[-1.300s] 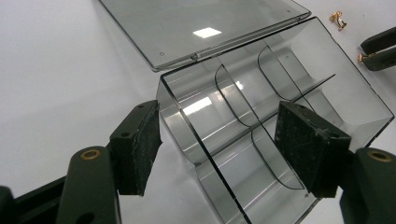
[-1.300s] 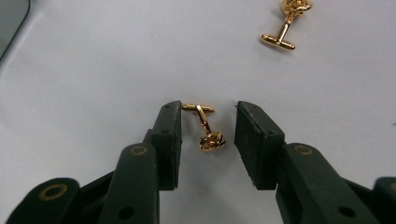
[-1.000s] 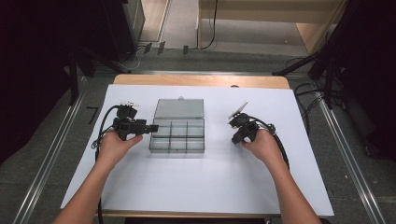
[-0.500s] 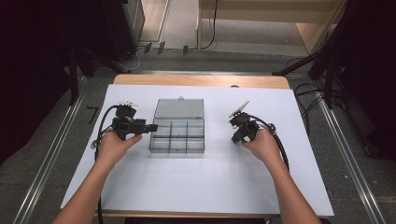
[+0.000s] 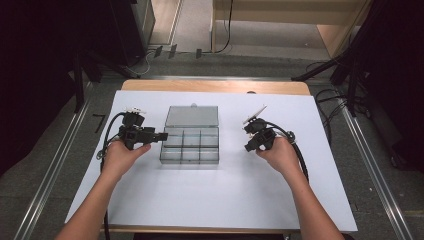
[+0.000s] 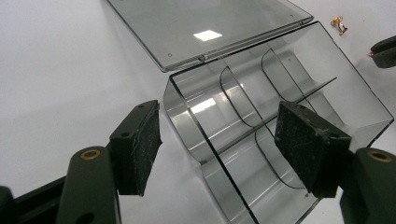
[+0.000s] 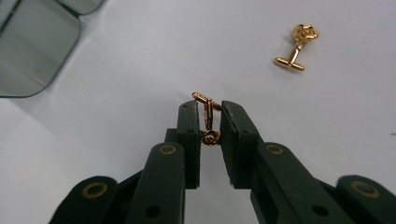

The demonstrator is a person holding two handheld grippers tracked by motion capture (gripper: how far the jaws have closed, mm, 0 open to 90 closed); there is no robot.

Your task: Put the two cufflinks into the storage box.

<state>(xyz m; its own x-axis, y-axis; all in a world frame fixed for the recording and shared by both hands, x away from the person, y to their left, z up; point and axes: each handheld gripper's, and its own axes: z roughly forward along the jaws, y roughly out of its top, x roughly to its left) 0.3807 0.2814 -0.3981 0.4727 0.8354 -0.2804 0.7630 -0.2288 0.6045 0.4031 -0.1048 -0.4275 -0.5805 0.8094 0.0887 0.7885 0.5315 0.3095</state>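
A gold cufflink [image 7: 208, 119] is pinched between the jaws of the right tool [image 7: 208, 140]; the jaws have just been closing and are now pressed onto it, with the rose-shaped head seen low between the pads and the toggle bar sticking out past the fingertips. In the high view the right tool [image 5: 256, 141] is held just above the white counter [image 5: 210, 200], to the right of the clear compartment box [image 5: 190, 146] and apart from it. A second gold cufflink [image 7: 297, 46] is seen lying on the counter beyond the right tool, well apart from the held one, with its rose head up and toggle bar down on the sheet. A rounded corner of the box is seen at the upper left of the right gripper view.

The left tool [image 6: 217, 140] is held spread, with nothing pinched. Its jaws are set on either side of the near left corner of the box: one pad outside the wall, the other over the compartments; contact with the wall cannot be told. The lid [image 6: 205, 28] is seen folded back flat on the counter behind the box. The compartments shown are seen without contents. In the high view the left tool [image 5: 159, 135] is pointed at the box's left edge.
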